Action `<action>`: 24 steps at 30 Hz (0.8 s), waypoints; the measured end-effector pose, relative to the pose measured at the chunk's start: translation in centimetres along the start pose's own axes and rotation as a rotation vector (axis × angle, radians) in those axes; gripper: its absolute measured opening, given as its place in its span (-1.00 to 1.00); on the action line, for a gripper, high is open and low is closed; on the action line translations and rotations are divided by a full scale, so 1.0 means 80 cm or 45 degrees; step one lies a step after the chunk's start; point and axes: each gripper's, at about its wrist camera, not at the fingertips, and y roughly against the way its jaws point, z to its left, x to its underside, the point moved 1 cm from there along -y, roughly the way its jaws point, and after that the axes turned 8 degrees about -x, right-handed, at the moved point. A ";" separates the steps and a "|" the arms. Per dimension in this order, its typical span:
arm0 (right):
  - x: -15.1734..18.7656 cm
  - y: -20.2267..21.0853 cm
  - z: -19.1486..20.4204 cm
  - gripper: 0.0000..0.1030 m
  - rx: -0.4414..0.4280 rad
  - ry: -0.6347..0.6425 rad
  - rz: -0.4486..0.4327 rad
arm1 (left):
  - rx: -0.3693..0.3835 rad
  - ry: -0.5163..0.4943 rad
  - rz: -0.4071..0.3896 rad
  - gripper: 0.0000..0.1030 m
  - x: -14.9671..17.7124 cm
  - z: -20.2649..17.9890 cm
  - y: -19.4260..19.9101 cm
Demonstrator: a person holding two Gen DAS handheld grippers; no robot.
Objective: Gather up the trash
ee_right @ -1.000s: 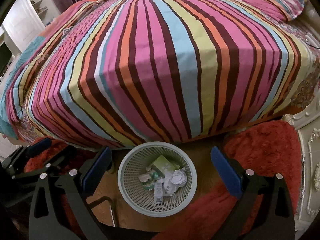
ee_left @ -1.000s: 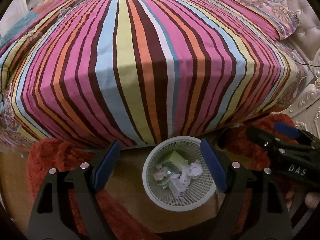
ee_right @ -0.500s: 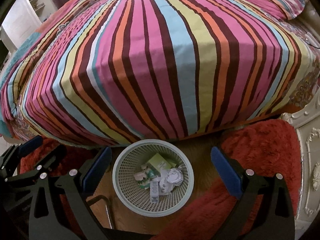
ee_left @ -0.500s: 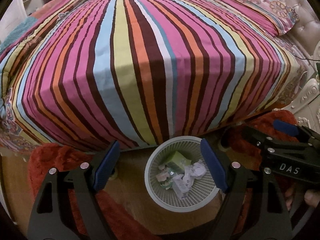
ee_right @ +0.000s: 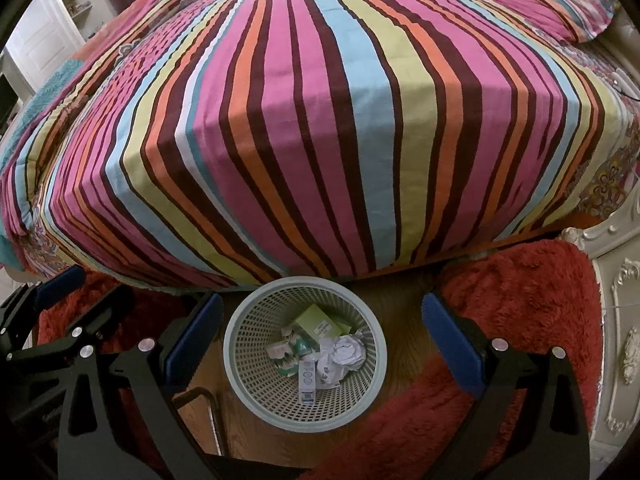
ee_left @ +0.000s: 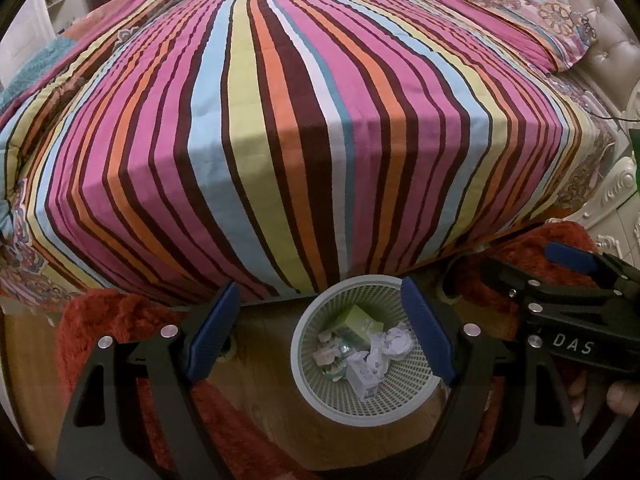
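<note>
Striped bedding covered the bed [ee_left: 304, 128] that filled most of both views, with red rug [ee_right: 520, 304] and bare wood floor at its foot. One basket [ee_right: 256, 392] stood on the floor just beside the bed's edge, and the trash lay inside it — one green box [ee_right: 318, 322], one crumpled paper ball [ee_right: 350, 350], one small white carton [ee_right: 307, 380], plus a few wrappers too jumbled to count. Both grippers hung above it: the left gripper [ee_left: 324, 336] had its fingers spread wide with nothing between them, and the right gripper [ee_right: 320, 344] likewise stood wide and empty. No loose trash showed on the bed or floor, so the job looked close to done. The likeliest slip from here — a low finger catching the light basket's rim and tipping it, spilling everything onto the rug.
</note>
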 end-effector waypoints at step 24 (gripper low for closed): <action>0.000 -0.003 -0.001 0.85 0.006 0.003 0.016 | -0.014 -0.003 0.022 0.56 0.001 0.000 -0.005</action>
